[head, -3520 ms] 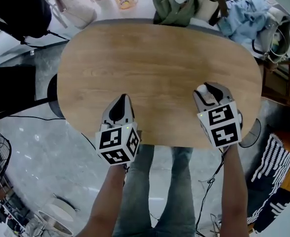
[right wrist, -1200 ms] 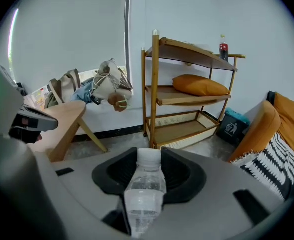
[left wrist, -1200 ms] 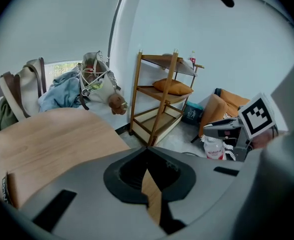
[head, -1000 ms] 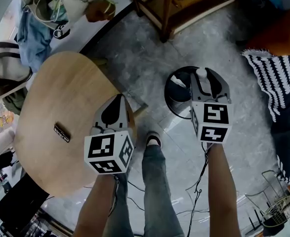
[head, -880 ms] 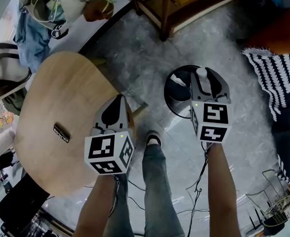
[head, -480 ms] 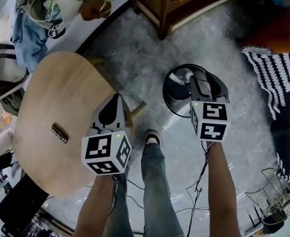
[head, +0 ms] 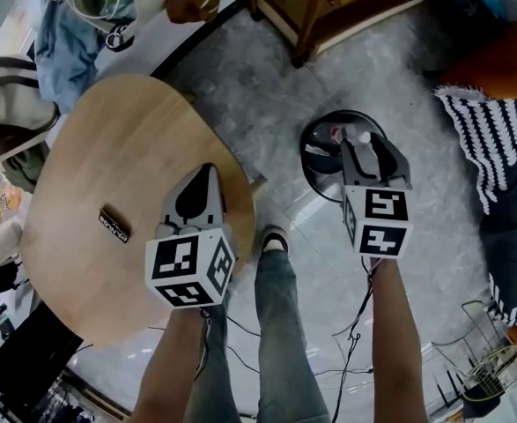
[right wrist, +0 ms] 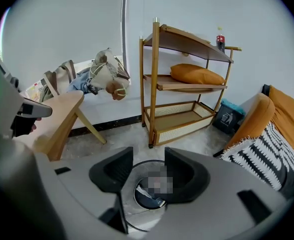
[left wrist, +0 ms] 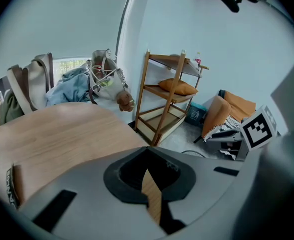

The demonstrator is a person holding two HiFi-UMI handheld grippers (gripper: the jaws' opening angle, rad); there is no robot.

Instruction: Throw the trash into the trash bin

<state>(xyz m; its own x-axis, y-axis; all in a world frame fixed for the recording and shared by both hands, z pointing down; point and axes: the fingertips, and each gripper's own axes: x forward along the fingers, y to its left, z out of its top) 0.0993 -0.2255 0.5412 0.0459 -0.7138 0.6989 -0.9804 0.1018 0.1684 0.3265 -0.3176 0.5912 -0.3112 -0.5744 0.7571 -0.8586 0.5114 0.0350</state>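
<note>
A round black trash bin (head: 309, 170) stands on the grey floor, with white and red scraps inside. My right gripper (head: 364, 141) hangs over the bin's right side. Its jaws are opening, and a small white bit shows at its tips. In the right gripper view my right gripper (right wrist: 148, 156) frames the bin (right wrist: 136, 194), and no pad presses on anything. My left gripper (head: 207, 171) is shut and empty over the oval wooden table (head: 82, 148). A small dark bar (head: 114, 224) with pale print lies on the table, and the bar (left wrist: 9, 186) also shows at the left edge.
A wooden shelf rack (head: 328, 7) stands beyond the bin. An orange seat (head: 496, 60) with a striped cloth (head: 496, 139) is at the right. Bags and clothes (head: 82, 25) are piled behind the table. The person's legs (head: 280, 324) are between the grippers. A wire basket (head: 483, 377) sits bottom right.
Earlier both grippers were over the table, the right shut on a white piece. Now the right is over the bin, its jaws wider than a second ago. The left stays shut.
</note>
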